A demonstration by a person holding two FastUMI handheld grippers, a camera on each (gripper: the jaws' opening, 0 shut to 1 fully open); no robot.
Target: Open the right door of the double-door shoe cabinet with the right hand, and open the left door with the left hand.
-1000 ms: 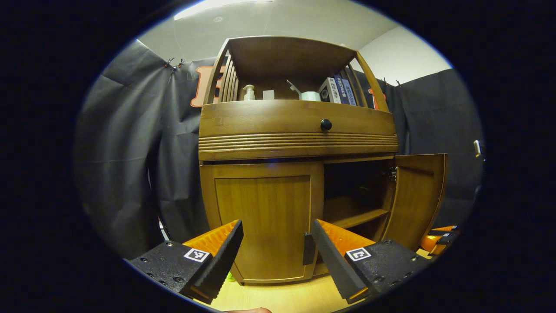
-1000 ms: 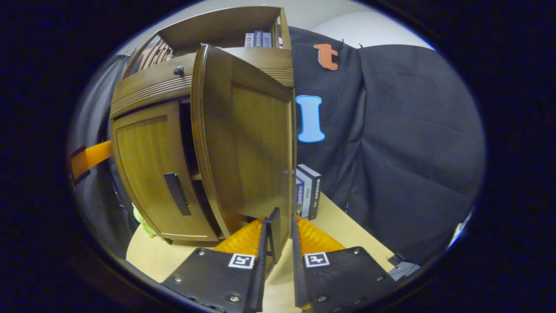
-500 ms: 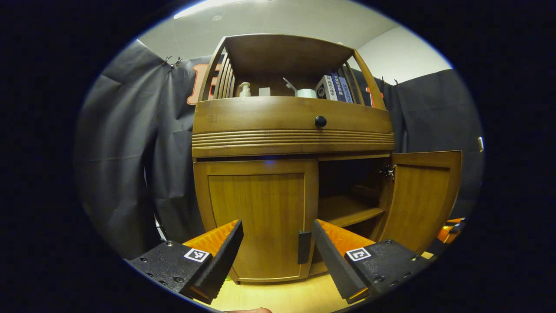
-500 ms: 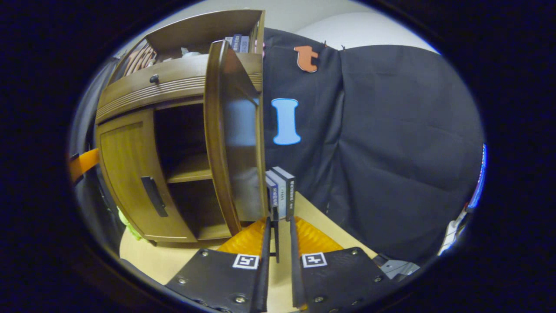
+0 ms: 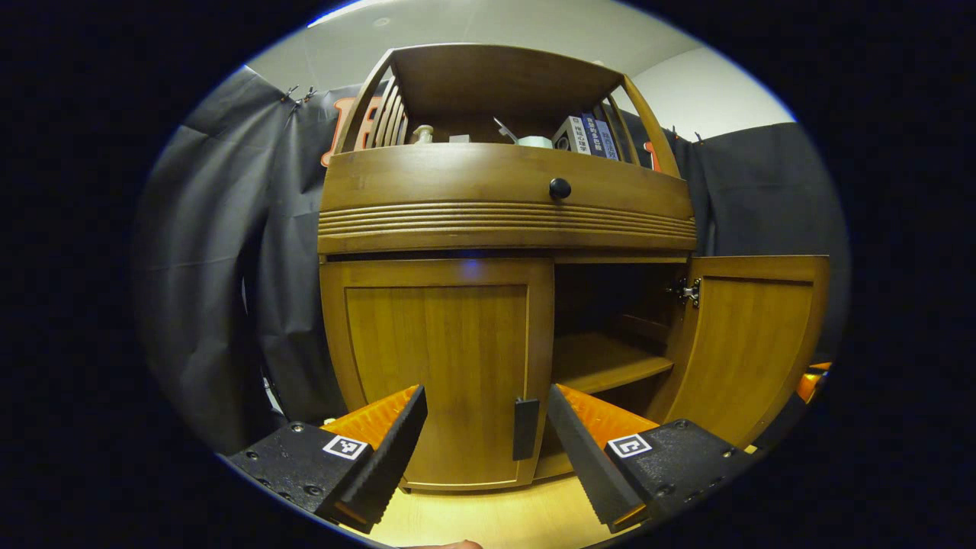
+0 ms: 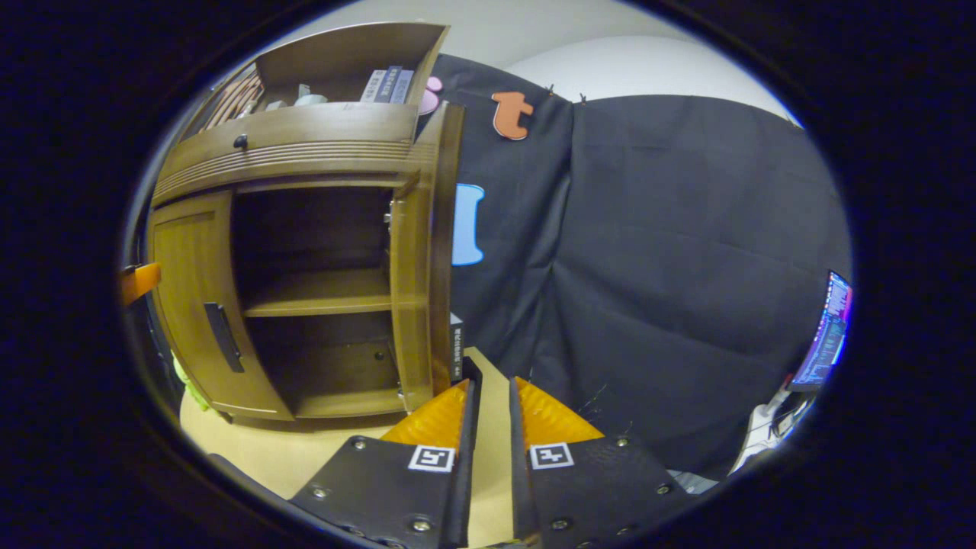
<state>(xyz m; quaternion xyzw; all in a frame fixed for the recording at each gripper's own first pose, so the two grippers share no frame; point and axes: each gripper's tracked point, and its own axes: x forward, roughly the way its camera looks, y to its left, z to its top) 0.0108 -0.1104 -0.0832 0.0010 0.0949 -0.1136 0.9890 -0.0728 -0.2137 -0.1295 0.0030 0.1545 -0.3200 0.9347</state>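
In the left gripper view, my left gripper (image 5: 488,427) is wide open, and the left door (image 5: 438,366) stands closed at the frame centre. It looks stiff, hinged wood, so I would take its dark handle (image 5: 525,428), low between my fingers. The right door (image 5: 751,343) is swung out at right.

In the right gripper view, my right gripper (image 6: 488,396) is narrow, nearly closed, just beside this door's edge (image 6: 435,252); whether it grips I cannot tell. Books (image 6: 456,347) stand behind
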